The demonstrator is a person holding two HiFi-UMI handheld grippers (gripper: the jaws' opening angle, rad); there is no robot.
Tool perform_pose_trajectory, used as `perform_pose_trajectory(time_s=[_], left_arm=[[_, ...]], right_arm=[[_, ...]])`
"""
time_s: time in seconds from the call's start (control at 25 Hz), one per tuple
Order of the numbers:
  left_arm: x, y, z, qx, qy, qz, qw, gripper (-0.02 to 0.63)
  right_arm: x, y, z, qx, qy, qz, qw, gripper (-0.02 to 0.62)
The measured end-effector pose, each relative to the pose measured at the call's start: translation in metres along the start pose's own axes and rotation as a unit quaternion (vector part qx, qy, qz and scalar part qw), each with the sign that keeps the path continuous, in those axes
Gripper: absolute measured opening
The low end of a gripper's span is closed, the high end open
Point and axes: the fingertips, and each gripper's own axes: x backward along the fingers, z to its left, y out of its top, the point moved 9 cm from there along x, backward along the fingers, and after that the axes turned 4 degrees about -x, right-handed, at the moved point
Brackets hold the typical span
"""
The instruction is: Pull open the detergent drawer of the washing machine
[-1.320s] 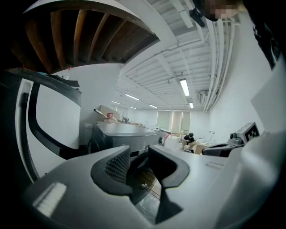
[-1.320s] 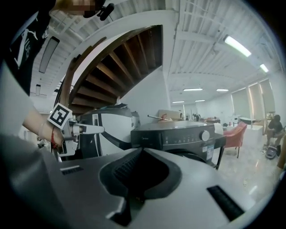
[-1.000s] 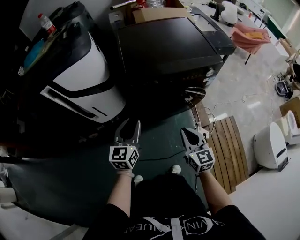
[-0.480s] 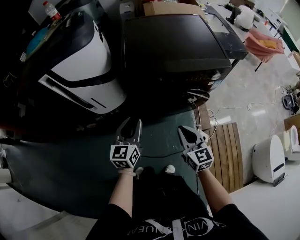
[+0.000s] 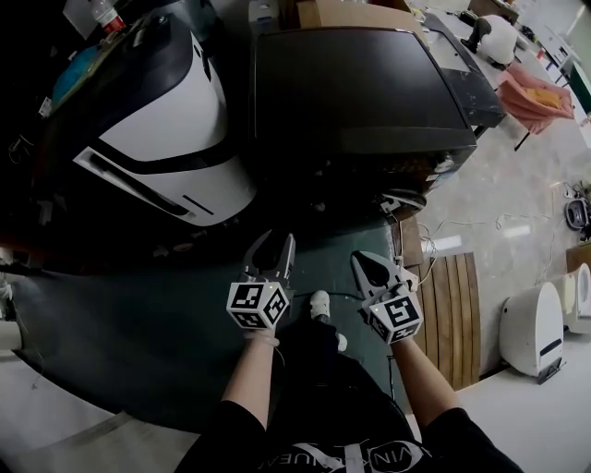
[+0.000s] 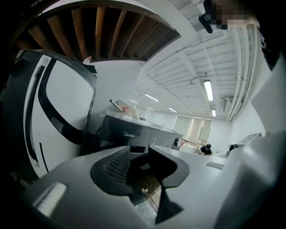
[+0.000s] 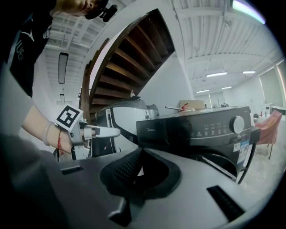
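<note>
The black front-loading washing machine (image 5: 360, 88) stands ahead of me, its top towards the head view. In the right gripper view its front panel shows a round dial (image 7: 237, 124), with the detergent drawer (image 7: 163, 130) flush and closed at the panel's left. The left gripper view shows the same washing machine (image 6: 134, 134) farther off. My left gripper (image 5: 271, 249) hovers over the dark floor mat, short of the machine, jaws apart and empty. To its right my right gripper (image 5: 374, 268) is level with it, fingers together, holding nothing.
A tall white and black appliance (image 5: 157, 129) stands left of the washer. A wooden slatted pallet (image 5: 448, 296) and a white device (image 5: 531, 328) lie on the right. Cables trail over the pale floor. A cardboard box (image 5: 346, 14) sits on the washer's far edge.
Both grippers have drifted a little forward and lower towards the washer. The person has stepped ahead, and a shoe now shows between the grippers. The jaws look unchanged.
</note>
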Motion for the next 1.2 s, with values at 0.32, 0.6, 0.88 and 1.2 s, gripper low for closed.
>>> perform_pose_trajectory(time_s=[0.32, 0.6, 0.88, 1.2], left_arm=[[-0.050, -0.022, 0.025, 0.063, -0.006, -0.003, 0.9980, 0.112], [-0.087, -0.041, 0.044, 0.130, -0.025, -0.006, 0.9911, 0.112], [-0.116, -0.052, 0.061, 0.220, -0.057, -0.051, 0.9726, 0.112], [-0.138, -0.058, 0.080, 0.287, -0.102, -0.102, 0.9470, 0.112]], right_arm=[[-0.052, -0.011, -0.014, -0.014, -0.004, 0.002, 1.000, 0.011], [-0.091, -0.021, -0.024, -0.035, -0.015, 0.001, 0.999, 0.011], [-0.111, -0.038, -0.032, -0.042, -0.013, 0.019, 0.999, 0.011], [-0.136, -0.045, -0.038, -0.053, -0.012, 0.015, 0.998, 0.011]])
